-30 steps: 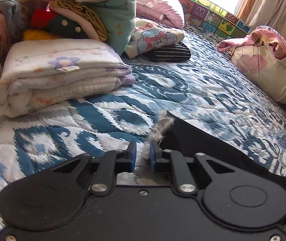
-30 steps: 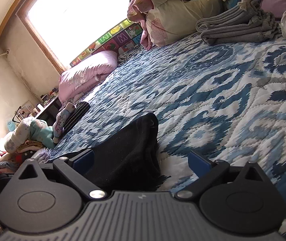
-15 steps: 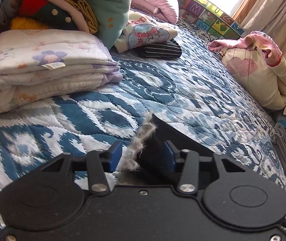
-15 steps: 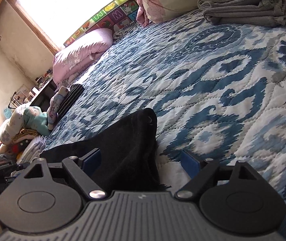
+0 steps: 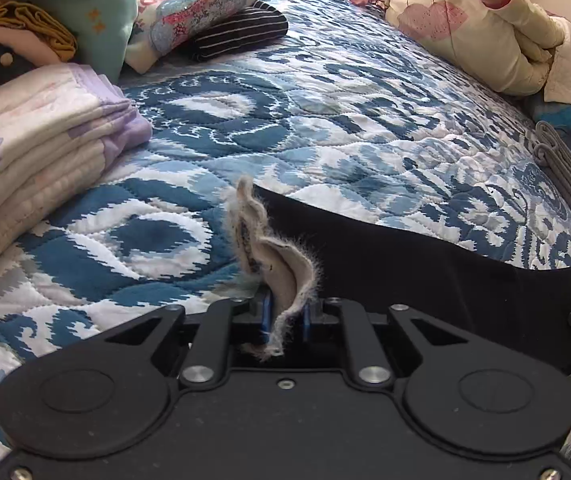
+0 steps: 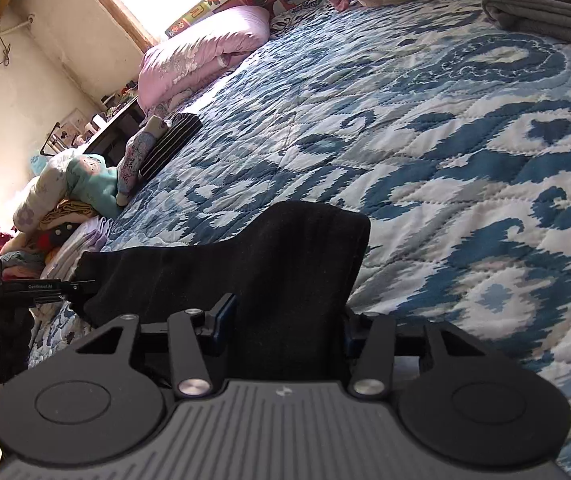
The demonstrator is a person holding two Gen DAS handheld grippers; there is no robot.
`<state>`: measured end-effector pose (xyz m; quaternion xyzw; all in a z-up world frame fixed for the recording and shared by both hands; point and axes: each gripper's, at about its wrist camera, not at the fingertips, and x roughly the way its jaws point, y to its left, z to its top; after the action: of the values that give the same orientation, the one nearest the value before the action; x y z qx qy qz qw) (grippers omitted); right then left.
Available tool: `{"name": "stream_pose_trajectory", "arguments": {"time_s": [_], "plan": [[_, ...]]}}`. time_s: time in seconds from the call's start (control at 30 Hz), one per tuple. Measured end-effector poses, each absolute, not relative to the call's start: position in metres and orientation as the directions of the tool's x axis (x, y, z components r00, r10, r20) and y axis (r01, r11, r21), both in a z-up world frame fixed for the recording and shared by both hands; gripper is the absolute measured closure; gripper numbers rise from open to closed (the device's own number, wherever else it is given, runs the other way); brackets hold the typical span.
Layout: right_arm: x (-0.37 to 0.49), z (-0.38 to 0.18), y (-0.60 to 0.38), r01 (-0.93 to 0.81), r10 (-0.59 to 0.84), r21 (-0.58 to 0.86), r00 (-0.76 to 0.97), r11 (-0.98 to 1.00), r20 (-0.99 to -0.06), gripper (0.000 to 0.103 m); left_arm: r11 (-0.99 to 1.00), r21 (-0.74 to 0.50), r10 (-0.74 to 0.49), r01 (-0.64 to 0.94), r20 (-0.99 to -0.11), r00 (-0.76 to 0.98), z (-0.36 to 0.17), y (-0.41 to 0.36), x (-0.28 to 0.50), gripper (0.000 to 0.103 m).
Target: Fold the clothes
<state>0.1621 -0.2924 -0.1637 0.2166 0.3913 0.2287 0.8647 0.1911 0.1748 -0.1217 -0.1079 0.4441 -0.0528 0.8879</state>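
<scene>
- Here, in the left wrist view, the left gripper [image 5: 284,316] is seen with its jaws just drawn together and clamped on the fuzzy grey-lined edge of a black garment [image 5: 425,276]. The black cloth is stretched away to the right of the gripper, low over the blue patterned quilt [image 5: 325,120].
- Ahead and to the left of this gripper, folded stacks [image 5: 41,140] are shown, which suggests that part of the folding is already done. A striped folded piece [image 5: 241,32] lies farther ahead.
- In the right wrist view, the right gripper [image 6: 285,330] is shown with its jaws just drawn inward around the other end of the black garment; both pads appear to press on a thick bunch of it.
- To the left of this gripper, the left gripper is glimpsed side-on, with the cloth spanned between the two.
- This garment is judged not yet folded: it is merely held at both ends. The pale lining is shown only in the left view; the window and wall only in the right.
</scene>
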Motion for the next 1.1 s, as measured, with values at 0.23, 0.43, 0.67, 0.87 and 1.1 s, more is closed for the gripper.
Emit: {"name": "stream_pose_trajectory", "arguments": {"time_s": [0.23, 0.43, 0.67, 0.87, 1.1], "plan": [[0.169, -0.121, -0.305, -0.268, 0.551, 0.528, 0.667, 0.806, -0.502, 0.08, 0.962, -0.273, -0.215, 0.029, -0.682, 0.699, -0.077, 0.168, 0.206, 0.093], [0.205, -0.091, -0.327, -0.22, 0.515, 0.553, 0.721, 0.804, -0.463, 0.08, 0.938, -0.347, -0.232, -0.007, -0.644, 0.729, -0.066, 0.167, 0.236, 0.09], [0.235, -0.127, -0.328, -0.17, 0.385, 0.375, 0.677, 0.911, -0.627, 0.023, 0.963, -0.26, -0.152, -0.076, -0.75, 0.644, -0.117, 0.179, 0.244, 0.066], [0.248, -0.126, -0.332, -0.227, 0.39, 0.328, 0.684, 0.917, -0.616, 0.034, 0.973, -0.231, -0.16, -0.02, -0.732, 0.662, -0.106, 0.181, 0.265, 0.066], [0.274, -0.127, -0.329, -0.264, 0.408, 0.312, 0.638, 0.913, -0.653, 0.043, 0.973, -0.229, -0.172, -0.007, -0.747, 0.643, -0.107, 0.182, 0.303, 0.066]]}}
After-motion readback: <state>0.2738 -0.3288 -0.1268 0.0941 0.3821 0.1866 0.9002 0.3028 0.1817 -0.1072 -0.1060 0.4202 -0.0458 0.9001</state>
